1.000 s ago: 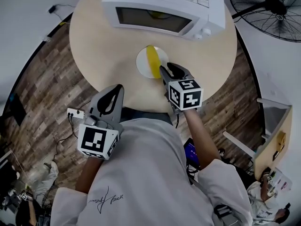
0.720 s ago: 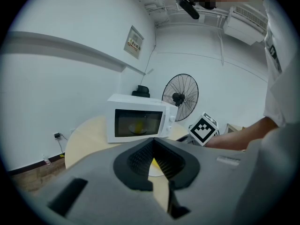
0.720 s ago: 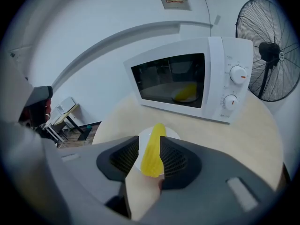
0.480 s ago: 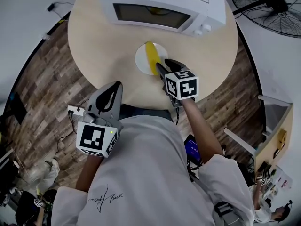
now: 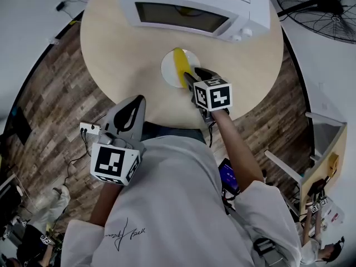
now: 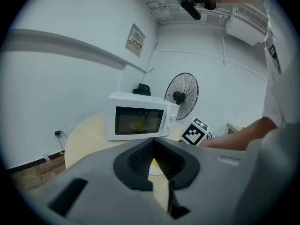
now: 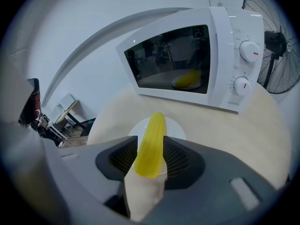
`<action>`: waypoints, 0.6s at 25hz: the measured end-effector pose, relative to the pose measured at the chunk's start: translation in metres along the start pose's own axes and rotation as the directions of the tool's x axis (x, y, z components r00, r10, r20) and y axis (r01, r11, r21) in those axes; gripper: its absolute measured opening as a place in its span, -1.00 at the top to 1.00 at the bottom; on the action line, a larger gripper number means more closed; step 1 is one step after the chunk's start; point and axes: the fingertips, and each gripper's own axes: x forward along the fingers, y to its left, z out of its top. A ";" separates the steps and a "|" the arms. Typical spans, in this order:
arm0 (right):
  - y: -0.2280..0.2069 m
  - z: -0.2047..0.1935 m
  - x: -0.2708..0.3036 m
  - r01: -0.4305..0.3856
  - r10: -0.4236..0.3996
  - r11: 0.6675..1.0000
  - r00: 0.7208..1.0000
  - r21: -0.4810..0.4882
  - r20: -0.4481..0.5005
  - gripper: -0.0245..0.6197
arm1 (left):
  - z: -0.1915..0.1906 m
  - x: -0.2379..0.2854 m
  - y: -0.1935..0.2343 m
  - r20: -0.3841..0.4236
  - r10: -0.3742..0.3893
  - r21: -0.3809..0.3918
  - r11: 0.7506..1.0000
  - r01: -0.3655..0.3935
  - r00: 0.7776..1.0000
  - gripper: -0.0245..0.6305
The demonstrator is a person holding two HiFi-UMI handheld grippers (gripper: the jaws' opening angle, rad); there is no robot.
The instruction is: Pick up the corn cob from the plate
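Right gripper view has the right gripper with its jaws apart and the cob running between them. The cob's near end sits level with the pads. Its far end lies across the middle of the plate. The jaws have just been opening, and the pads stand close on either side of the cob, though I judge they are not yet pressing on it. A second ago, in the head view, this gripper hung a little back from the plate's near rim. Now it has come down and in, so its tips reach over that rim to the cob.

For the task, this reads as the end of the approach. The cob is straddled but not gripped, and it is not lifted, for it lies on the plate. What remains is to close on it and raise it clear. The cob is smooth and tapered, so a grip near its end could slip.

The left gripper has kept its place well short of the plate, off the near edge of the table. Its jaw tips are together and nothing is between them.
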 end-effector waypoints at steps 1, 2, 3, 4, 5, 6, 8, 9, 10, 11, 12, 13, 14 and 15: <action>-0.001 0.000 0.002 0.001 -0.001 1.000 1.000 -0.001 -0.003 0.40 | 0.000 0.000 0.000 -0.002 0.000 0.001 1.000 0.000 1.000 0.94; -0.001 0.000 0.004 0.002 -0.002 1.000 1.000 -0.002 -0.006 0.39 | -0.001 0.000 0.001 -0.003 0.001 0.000 1.000 -0.001 1.000 0.94; -0.001 0.000 0.006 0.004 -0.004 1.000 1.000 -0.005 -0.009 0.39 | -0.002 0.000 0.001 -0.002 0.002 -0.003 1.000 -0.002 1.000 0.94; 0.000 0.000 0.008 0.005 -0.005 1.000 1.000 -0.010 -0.013 0.39 | -0.002 0.000 0.002 -0.001 0.004 -0.006 1.000 -0.004 1.000 0.94; 0.001 0.000 0.011 0.007 -0.007 1.000 1.000 -0.016 -0.018 0.37 | -0.002 -0.001 0.002 0.000 0.005 -0.008 1.000 -0.005 1.000 0.94; 0.001 0.000 0.014 0.010 -0.011 1.000 1.000 -0.022 -0.024 0.36 | -0.003 -0.002 0.003 -0.001 0.007 -0.007 1.000 -0.007 1.000 0.94; 0.001 -0.001 0.020 0.021 -0.022 0.999 0.999 -0.032 -0.036 0.34 | -0.003 -0.004 0.005 -0.004 0.011 -0.006 1.000 -0.011 1.000 0.94; 0.000 -0.002 0.023 0.028 -0.029 0.999 0.999 -0.036 -0.043 0.32 | -0.003 -0.005 0.006 -0.004 0.014 -0.006 1.000 -0.014 1.000 0.94; 0.000 -0.003 0.025 0.034 -0.036 0.999 0.998 -0.040 -0.049 0.31 | -0.004 -0.006 0.007 -0.005 0.018 -0.006 1.000 -0.018 1.000 0.94; -0.001 -0.004 0.028 0.038 -0.040 0.998 0.998 -0.043 -0.055 0.30 | -0.004 -0.007 0.008 -0.006 0.021 -0.006 1.000 -0.021 1.000 0.94; -0.002 -0.004 0.030 0.042 -0.044 0.998 0.997 -0.044 -0.060 0.30 | -0.004 -0.008 0.009 -0.007 0.024 -0.007 1.000 -0.024 1.000 0.94; -0.002 -0.005 0.032 0.045 -0.048 0.998 0.997 -0.045 -0.065 0.29 | -0.004 -0.010 0.010 -0.008 0.027 -0.007 1.000 -0.027 1.000 0.94; -0.003 -0.005 0.034 0.047 -0.050 0.998 0.996 -0.045 -0.069 0.28 | -0.005 -0.011 0.011 -0.008 0.031 -0.008 0.999 -0.031 1.000 0.94; -0.003 -0.005 0.036 0.049 -0.052 0.998 0.996 -0.045 -0.074 0.25 | -0.005 -0.011 0.013 -0.009 0.034 -0.010 0.999 -0.034 0.999 0.94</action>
